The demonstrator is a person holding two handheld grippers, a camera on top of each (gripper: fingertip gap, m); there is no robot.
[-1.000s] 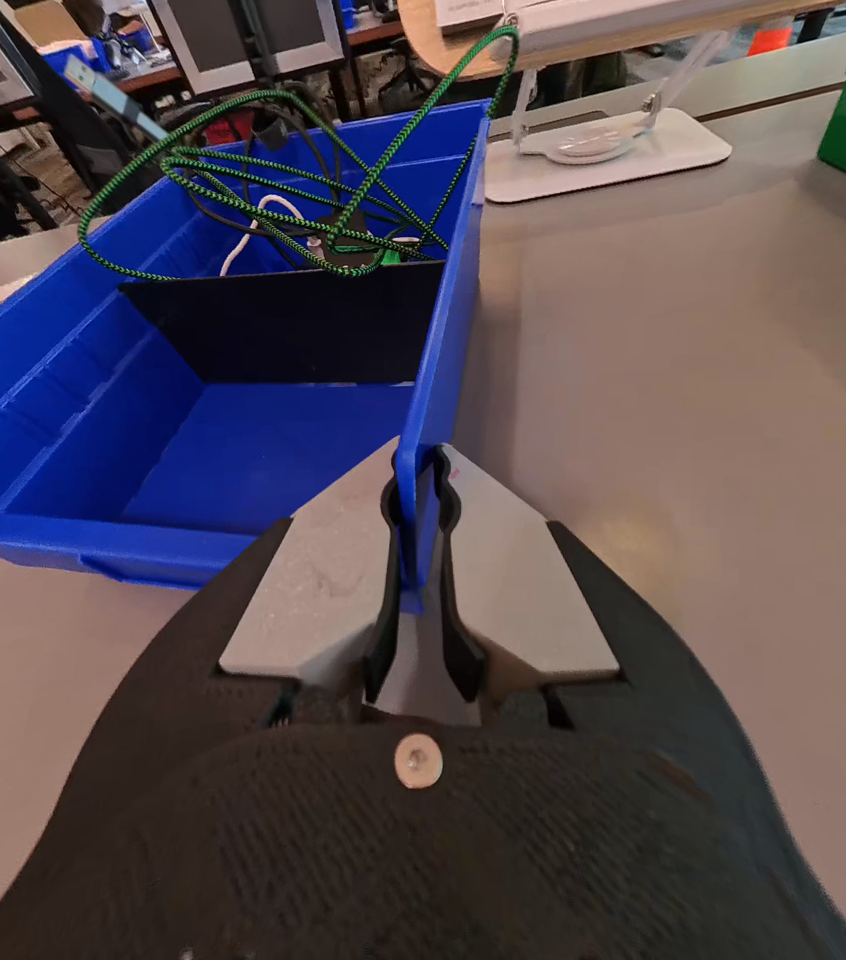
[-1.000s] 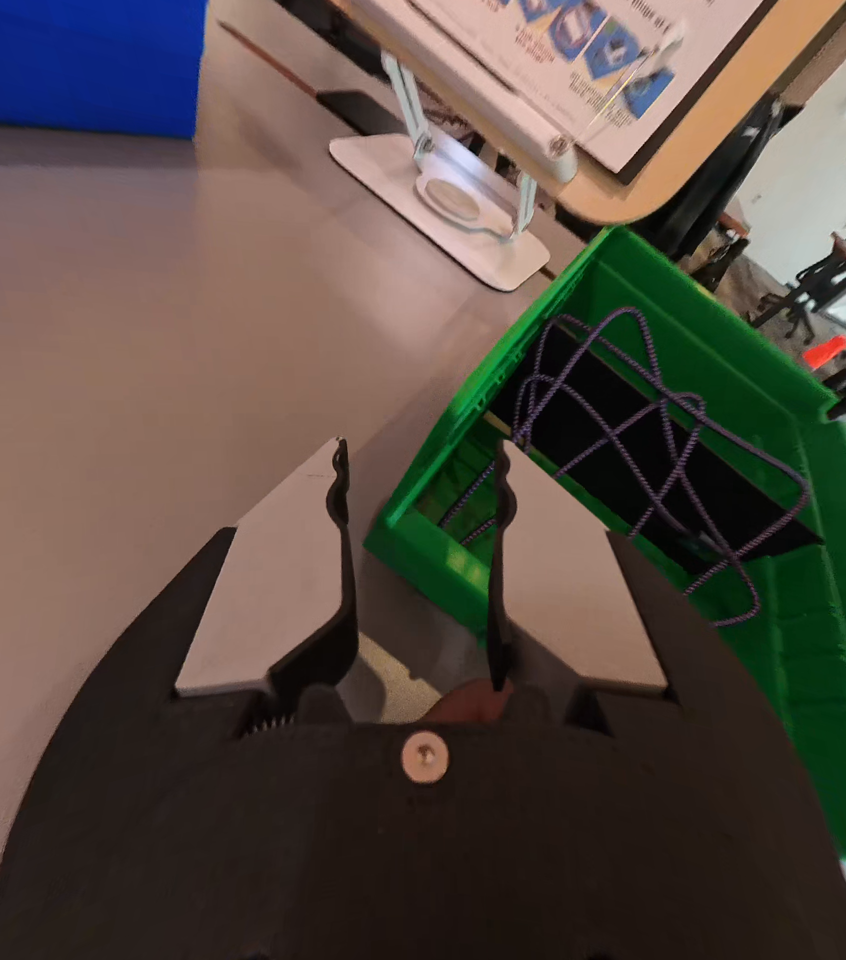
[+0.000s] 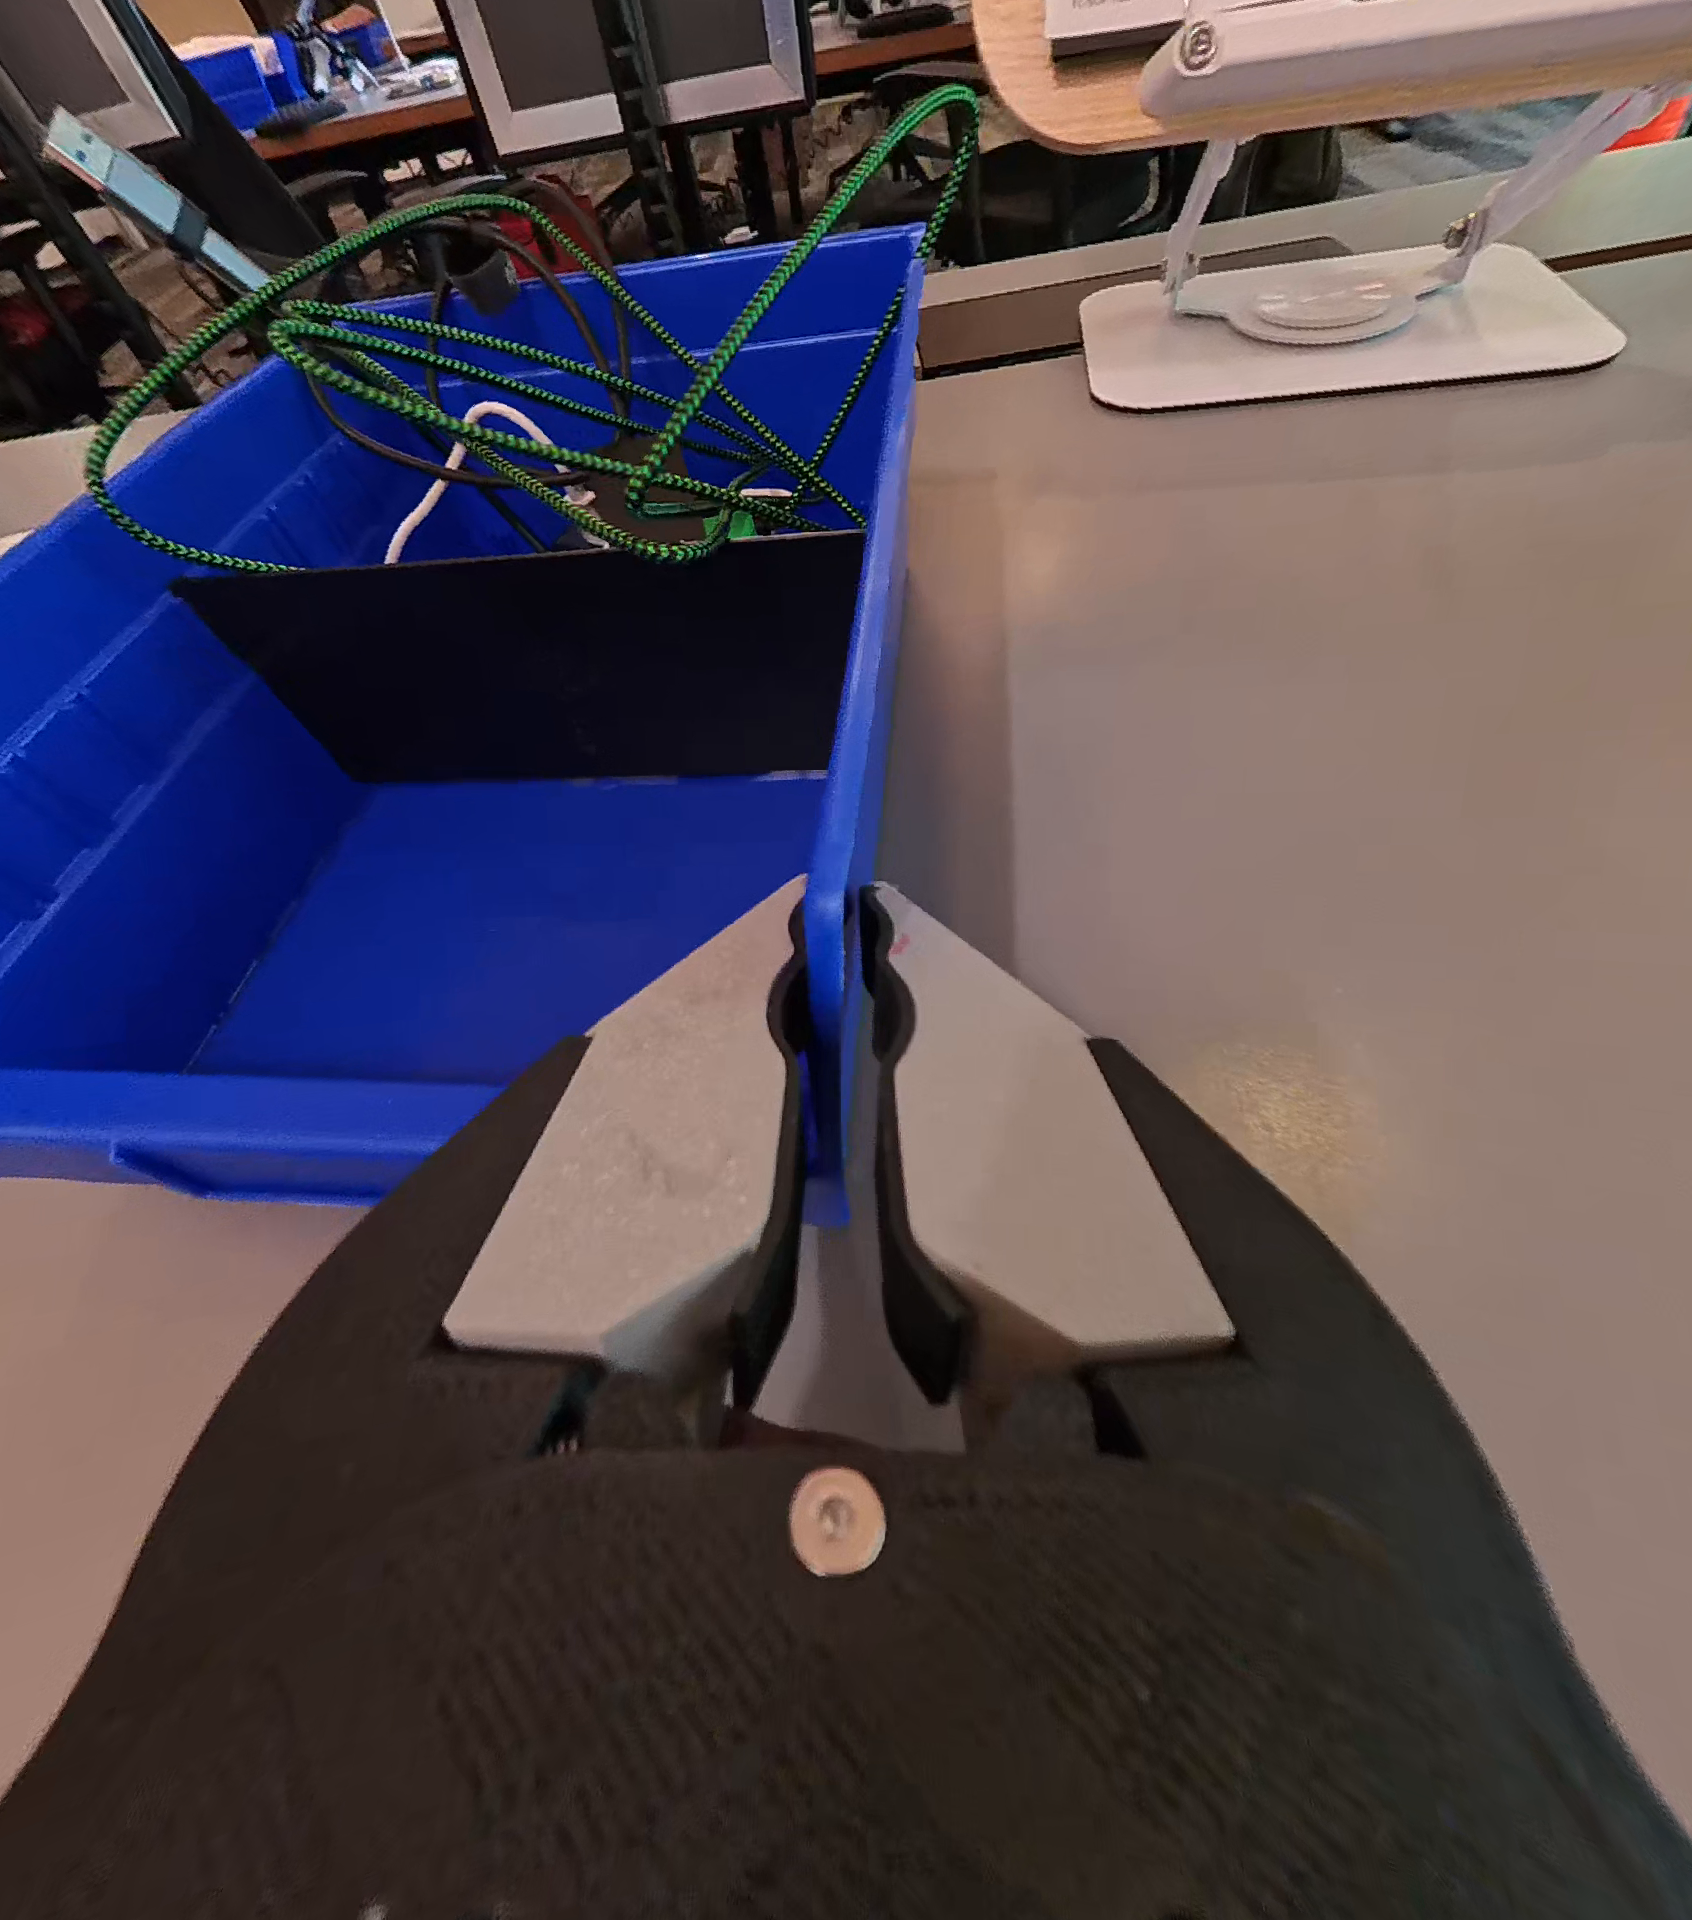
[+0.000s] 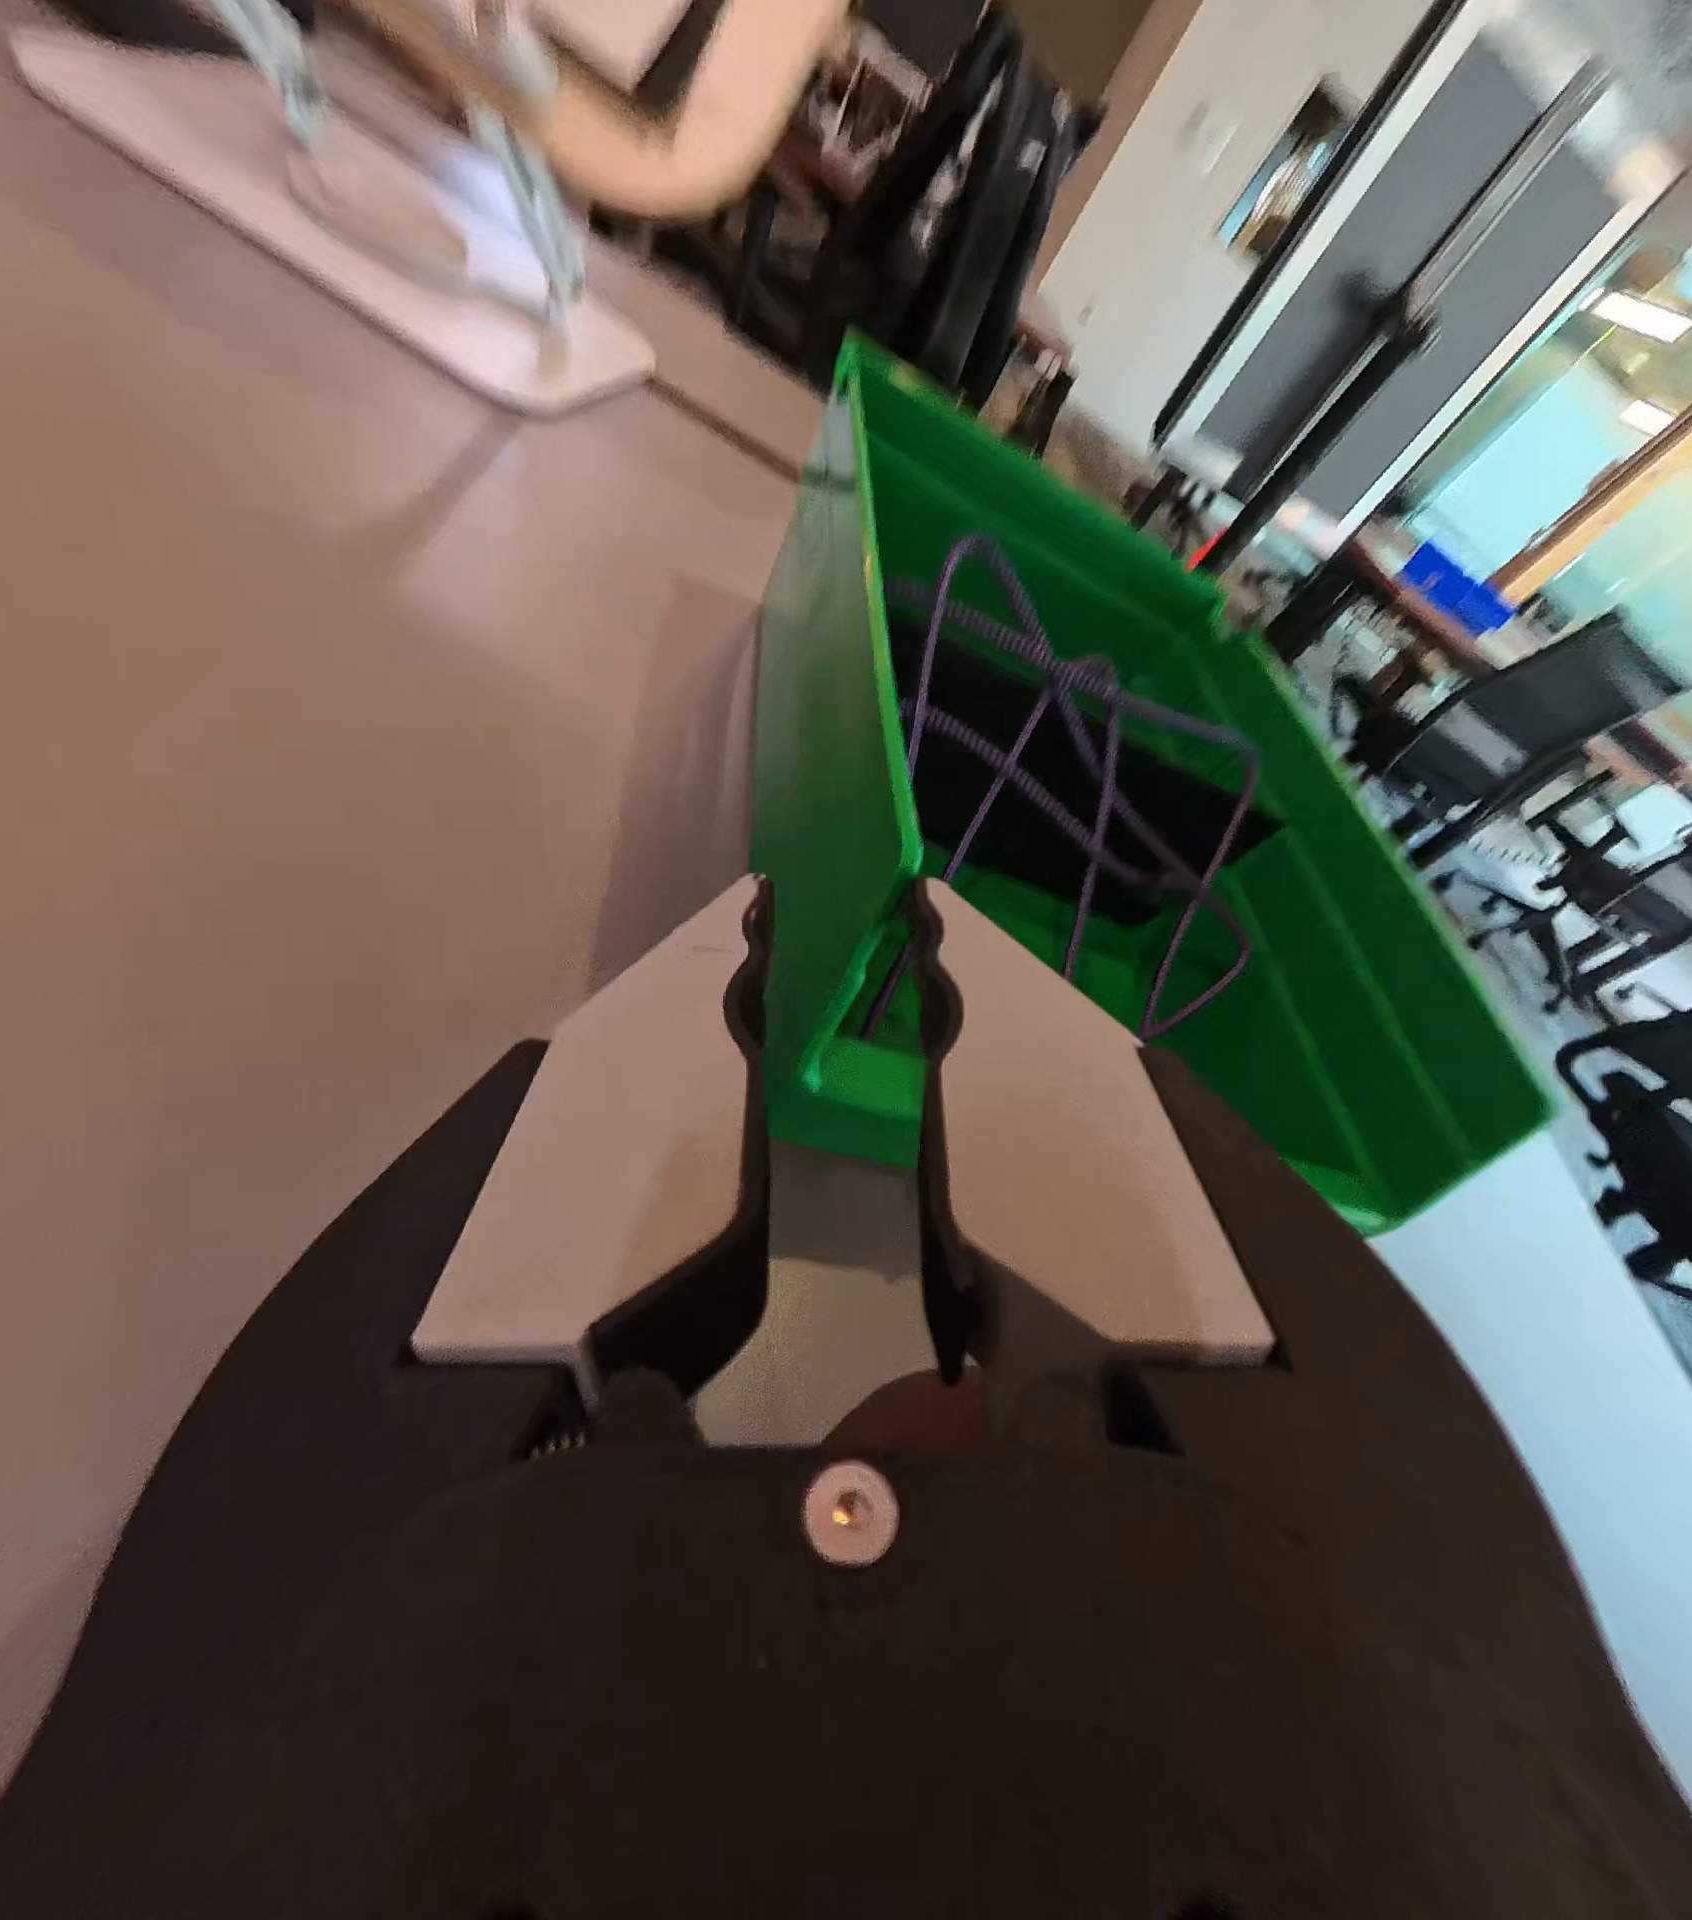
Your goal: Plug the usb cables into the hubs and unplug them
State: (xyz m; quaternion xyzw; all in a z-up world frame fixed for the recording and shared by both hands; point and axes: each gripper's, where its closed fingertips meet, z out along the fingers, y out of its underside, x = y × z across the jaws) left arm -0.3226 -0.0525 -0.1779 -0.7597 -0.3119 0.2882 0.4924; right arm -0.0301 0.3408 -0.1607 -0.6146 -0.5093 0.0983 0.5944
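Left wrist view: the left gripper [image 3: 834, 940] has its fingers pinching the right wall of a blue bin [image 3: 847, 727] on a grey counter [image 3: 1341, 779]. Behind a black divider [image 3: 530, 655] lies a green braided cable [image 3: 468, 343], tangled with a white cable [image 3: 426, 509]; any hub there is hidden. Tugging the bin could spill those loops over the rim. Right wrist view, blurred: the right gripper [image 4: 840, 914] has its fingers spread, straddling the near corner of a green bin [image 4: 821, 748] without clearly gripping it. A purple cable [image 4: 1060, 748] coils inside. Closing askew might let the corner slip free. Plugs are too small to make out.
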